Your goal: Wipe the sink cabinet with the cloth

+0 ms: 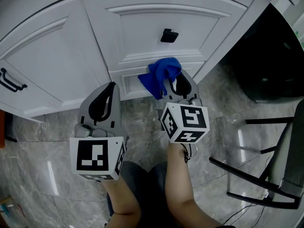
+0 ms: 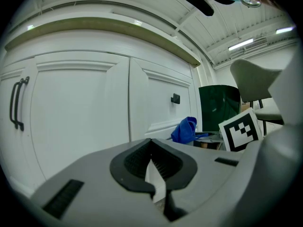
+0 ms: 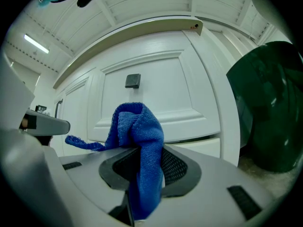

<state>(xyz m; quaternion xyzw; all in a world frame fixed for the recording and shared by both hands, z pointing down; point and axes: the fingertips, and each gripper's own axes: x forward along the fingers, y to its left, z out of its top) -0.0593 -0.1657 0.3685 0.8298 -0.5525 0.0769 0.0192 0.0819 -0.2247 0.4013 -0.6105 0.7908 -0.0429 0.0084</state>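
The white sink cabinet [image 1: 142,27] curves across the top of the head view, with a square black knob [image 1: 169,35] on its middle door. My right gripper [image 1: 179,85] is shut on a blue cloth [image 1: 161,76], which bunches up against the cabinet's lower rail and plinth. In the right gripper view the blue cloth [image 3: 139,150] hangs between the jaws below the knob [image 3: 133,81]. My left gripper [image 1: 105,99] is shut and empty, its tip near the plinth left of the cloth. The left gripper view shows the cloth [image 2: 185,129] to the right.
A long black handle [image 1: 10,81] sits on the left door. A dark green bin [image 3: 270,108] stands right of the cabinet. A black-framed chair [image 1: 275,160] is at the right on the grey marble floor [image 1: 38,170]. The person's legs [image 1: 156,194] are below.
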